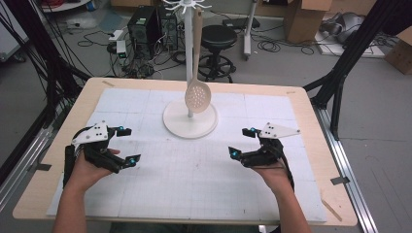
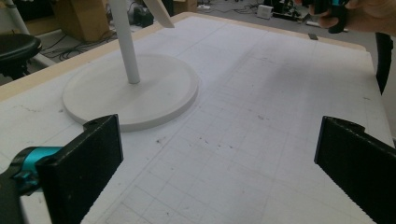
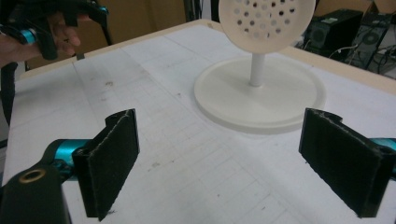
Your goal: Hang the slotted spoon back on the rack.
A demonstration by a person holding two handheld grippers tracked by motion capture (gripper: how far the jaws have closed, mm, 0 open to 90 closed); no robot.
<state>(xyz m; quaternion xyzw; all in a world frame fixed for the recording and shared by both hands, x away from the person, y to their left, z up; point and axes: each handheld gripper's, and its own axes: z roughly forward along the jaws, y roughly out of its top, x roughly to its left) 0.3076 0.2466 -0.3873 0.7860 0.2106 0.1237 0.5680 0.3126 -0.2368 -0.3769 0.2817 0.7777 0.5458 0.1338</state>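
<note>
Stand (image 1: 190, 119) holds one slotted spoon (image 1: 197, 96); two tools, left (image 1: 128, 144) and right (image 1: 242, 141), gape empty.

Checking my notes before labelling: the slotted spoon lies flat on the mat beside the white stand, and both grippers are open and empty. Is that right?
Not quite. The slotted spoon hangs from the white stand, its perforated bowl above the base, as the high view shows. Both the left gripper and right gripper are open and empty.
</note>
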